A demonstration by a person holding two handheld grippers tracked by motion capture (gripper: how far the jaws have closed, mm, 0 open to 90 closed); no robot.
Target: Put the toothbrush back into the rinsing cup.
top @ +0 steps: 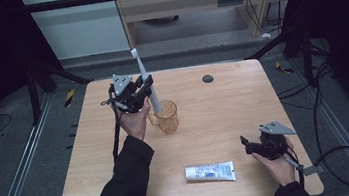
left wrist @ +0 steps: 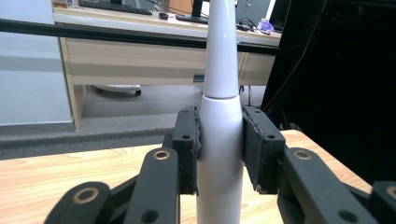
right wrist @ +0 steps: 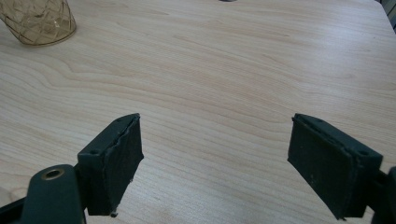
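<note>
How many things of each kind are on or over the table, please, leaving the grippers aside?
White electric toothbrush: 1
Amber patterned glass cup: 1
White and blue toothpaste tube: 1
Total: 3

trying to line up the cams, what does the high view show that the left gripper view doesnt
High view alone: the amber cup, the toothpaste tube and the right gripper, jaws open.
Left gripper view alone: its black pads pressed on the handle, and a desk behind.
Both: the white electric toothbrush, held upright in the left gripper, and the wooden table.
</note>
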